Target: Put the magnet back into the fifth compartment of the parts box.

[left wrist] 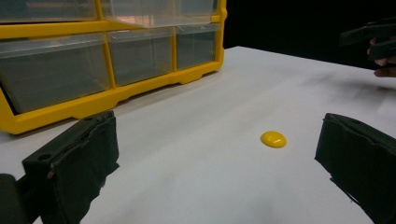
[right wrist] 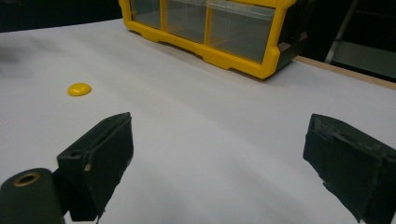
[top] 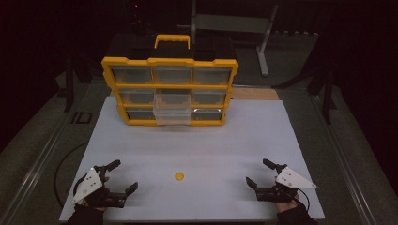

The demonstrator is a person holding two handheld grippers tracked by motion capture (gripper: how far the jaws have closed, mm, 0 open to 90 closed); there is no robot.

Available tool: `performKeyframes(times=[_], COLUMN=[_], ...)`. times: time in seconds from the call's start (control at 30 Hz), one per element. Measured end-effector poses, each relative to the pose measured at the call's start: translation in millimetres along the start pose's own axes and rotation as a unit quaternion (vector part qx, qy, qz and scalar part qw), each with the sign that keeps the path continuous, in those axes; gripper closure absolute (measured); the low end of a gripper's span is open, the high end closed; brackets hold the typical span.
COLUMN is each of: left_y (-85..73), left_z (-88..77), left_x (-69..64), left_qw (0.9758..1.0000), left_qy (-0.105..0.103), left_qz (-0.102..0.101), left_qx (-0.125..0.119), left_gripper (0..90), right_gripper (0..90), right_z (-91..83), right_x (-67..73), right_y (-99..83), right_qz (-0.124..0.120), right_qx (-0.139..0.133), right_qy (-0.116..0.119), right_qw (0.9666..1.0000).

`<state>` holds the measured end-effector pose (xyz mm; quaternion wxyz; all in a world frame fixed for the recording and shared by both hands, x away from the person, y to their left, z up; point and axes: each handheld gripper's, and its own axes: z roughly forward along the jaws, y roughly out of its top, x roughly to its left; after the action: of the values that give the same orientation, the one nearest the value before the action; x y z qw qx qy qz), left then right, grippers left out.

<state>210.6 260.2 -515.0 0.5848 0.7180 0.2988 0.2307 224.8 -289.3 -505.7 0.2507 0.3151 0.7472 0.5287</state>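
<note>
Two grippers — left gripper [top: 126,175] and right gripper [top: 256,171] — rested wide open on the white table [top: 197,140]; a small yellow disc [top: 179,176] lay between them, before the yellow drawer organizer [top: 169,90].

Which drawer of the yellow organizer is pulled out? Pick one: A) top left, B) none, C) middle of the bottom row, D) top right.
C: in the high view the clear drawer juts forward from the bottom row's middle slot of the yellow organizer, while the others sit flush.
</note>
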Motion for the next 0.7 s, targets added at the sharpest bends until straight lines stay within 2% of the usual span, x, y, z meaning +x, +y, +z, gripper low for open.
performKeyframes(times=[0.23,0.43,0.7], left_y=[0.5,0.3,0.1], left_z=[0.0,-0.5,-0.3], left_x=[-0.9,-0.7,-1.3], left_qw=[1.0000,1.0000,1.0000], left_qy=[0.001,0.001,-0.008], left_qz=[0.000,0.002,0.003], left_qx=[0.000,-0.001,-0.001], left_gripper=[0.1,0.1,0.1], right_gripper=[8.7,8.7,8.7], right_z=[-0.3,-0.1,0.9], right_x=[-0.1,2.1,3.8], right_y=[-0.1,0.6,2.1], right_qz=[0.000,-0.013,-0.020], right_qx=[-0.003,0.000,0.003], right_qy=[-0.001,-0.007,-0.012], right_qw=[1.0000,0.9999,0.9997])
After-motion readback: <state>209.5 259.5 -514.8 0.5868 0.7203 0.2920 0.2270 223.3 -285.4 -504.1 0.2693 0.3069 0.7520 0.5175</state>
